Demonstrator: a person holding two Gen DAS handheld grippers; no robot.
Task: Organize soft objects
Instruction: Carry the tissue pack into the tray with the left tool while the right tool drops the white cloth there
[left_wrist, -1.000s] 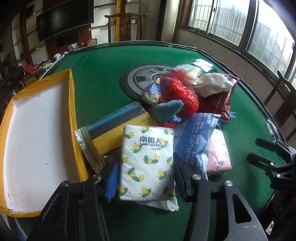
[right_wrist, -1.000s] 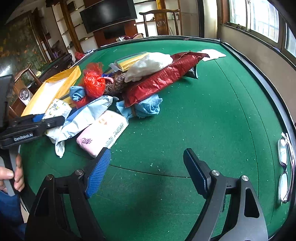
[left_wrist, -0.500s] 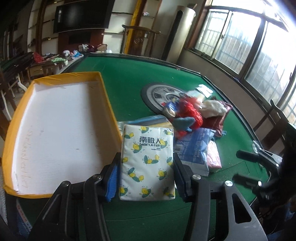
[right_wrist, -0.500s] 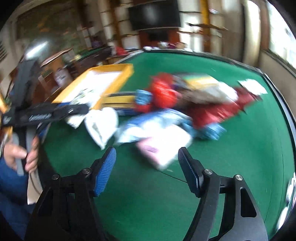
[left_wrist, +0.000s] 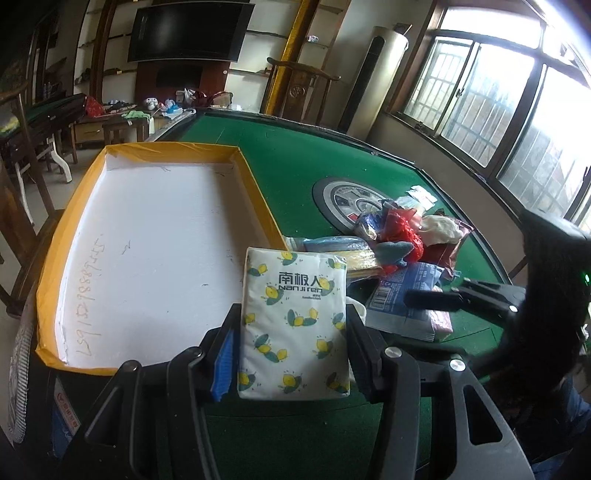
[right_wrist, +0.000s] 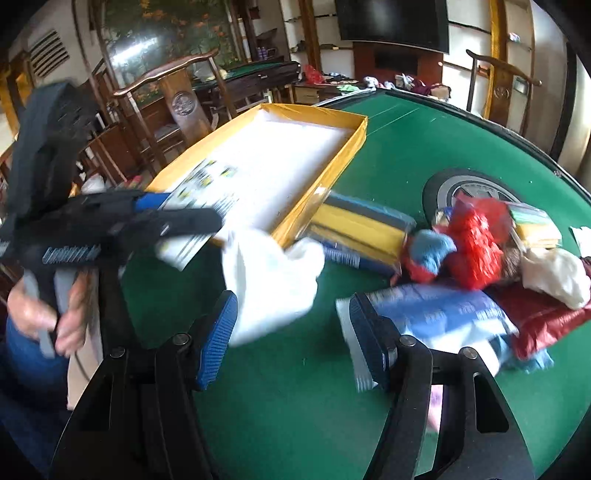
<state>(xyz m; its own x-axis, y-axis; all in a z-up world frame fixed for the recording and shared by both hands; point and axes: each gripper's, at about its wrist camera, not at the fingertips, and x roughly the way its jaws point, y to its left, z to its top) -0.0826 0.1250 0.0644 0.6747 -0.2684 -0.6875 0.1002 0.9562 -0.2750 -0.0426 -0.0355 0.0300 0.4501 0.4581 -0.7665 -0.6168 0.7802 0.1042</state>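
Note:
My left gripper (left_wrist: 291, 350) is shut on a white tissue pack with a lemon print (left_wrist: 293, 325) and holds it above the table, beside the yellow tray with a white floor (left_wrist: 155, 251). The pack also shows in the right wrist view (right_wrist: 195, 218), held over the tray's near corner (right_wrist: 295, 221). My right gripper (right_wrist: 291, 332) is open and empty above the green table, over a white cloth (right_wrist: 273, 288). A pile of soft things lies to the right: a blue packet (right_wrist: 436, 314), a red mesh bag (right_wrist: 476, 243), a dark red bag (right_wrist: 543, 321).
A round grey hub (left_wrist: 347, 199) sits in the middle of the green table (left_wrist: 303, 155). A yellow and blue zip bag (right_wrist: 362, 225) lies against the tray. Wooden chairs (right_wrist: 177, 107) stand beyond the table's left edge.
My left gripper has lifted the tissue pack and carried it left toward the tray. My right gripper has swung left, from the pink packet toward the white cloth and tray.

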